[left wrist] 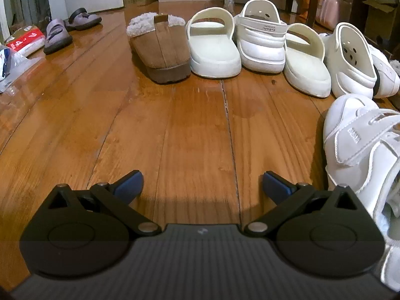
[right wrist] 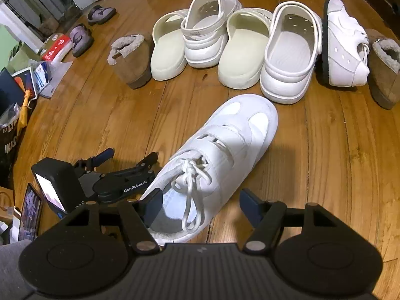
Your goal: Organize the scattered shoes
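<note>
Across the glossy wooden plank floor (right wrist: 325, 175), a loose row of shoes lines the far side: a tan suede slipper with fleece lining (right wrist: 130, 60), two cream foam slides (right wrist: 167, 55) and (right wrist: 243, 57), two white perforated clogs (right wrist: 205, 32) and (right wrist: 290, 60), a white sneaker tipped on its side (right wrist: 345, 50), and a second tan slipper (right wrist: 385, 70) at the right edge. Two lilac sandals (right wrist: 81, 38) lie well apart, towards the far left corner by clutter.

Nearer, apart from the row, sits the white strapped lace-up sneaker (right wrist: 220, 155), toe pointing at the row, heel towards the camera.

The right gripper (right wrist: 200, 207) hangs over its heel with jaws spread: the left pad sits at the collar's inner edge, the right pad stands clear over bare floor. Nothing is clamped. The left gripper (left wrist: 202, 185) is also spread and empty, low over bare planks just left of the sneaker.

The step looks like seizing this sneaker to pair it with its mate. Best to take one collar wall between the pads, keep the laces clear, and close firmly before lifting; a shallow bite on soft padding could slip.
</note>
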### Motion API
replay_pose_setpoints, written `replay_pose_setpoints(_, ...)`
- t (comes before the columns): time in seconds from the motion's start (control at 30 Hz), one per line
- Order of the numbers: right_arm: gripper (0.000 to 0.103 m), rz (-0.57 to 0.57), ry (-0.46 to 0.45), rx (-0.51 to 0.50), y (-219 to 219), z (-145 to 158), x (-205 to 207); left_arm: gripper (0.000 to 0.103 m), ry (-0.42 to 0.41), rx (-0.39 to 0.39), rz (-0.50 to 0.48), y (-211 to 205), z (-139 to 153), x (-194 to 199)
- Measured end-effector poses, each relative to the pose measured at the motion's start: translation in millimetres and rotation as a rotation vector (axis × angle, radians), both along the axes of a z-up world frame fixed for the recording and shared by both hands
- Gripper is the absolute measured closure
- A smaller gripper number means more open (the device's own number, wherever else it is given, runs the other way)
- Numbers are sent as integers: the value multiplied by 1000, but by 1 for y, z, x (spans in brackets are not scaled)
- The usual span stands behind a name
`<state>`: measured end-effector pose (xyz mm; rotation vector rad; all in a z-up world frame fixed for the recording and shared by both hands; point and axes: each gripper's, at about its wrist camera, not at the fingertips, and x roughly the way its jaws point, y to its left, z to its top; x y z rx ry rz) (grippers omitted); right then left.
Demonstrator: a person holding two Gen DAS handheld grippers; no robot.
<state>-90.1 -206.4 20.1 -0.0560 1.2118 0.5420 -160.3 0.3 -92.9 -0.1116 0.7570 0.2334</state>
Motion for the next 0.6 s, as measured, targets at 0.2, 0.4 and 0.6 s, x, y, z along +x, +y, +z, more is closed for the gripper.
replay_pose_setpoints(0.2, 34, -8, 13, 6, 0, -2, 1, 0, -52, 14, -1, 0, -6, -4)
replay_pose_setpoints(0.4, 33, -5, 23, 7, 3, -4, 0, 0, -66, 16, -5, 0, -7, -7)
replay_pose_setpoints(0.6, 32, 16, 13, 6, 16, 1, 1, 0, -67, 18, -5, -1, -7, -9)
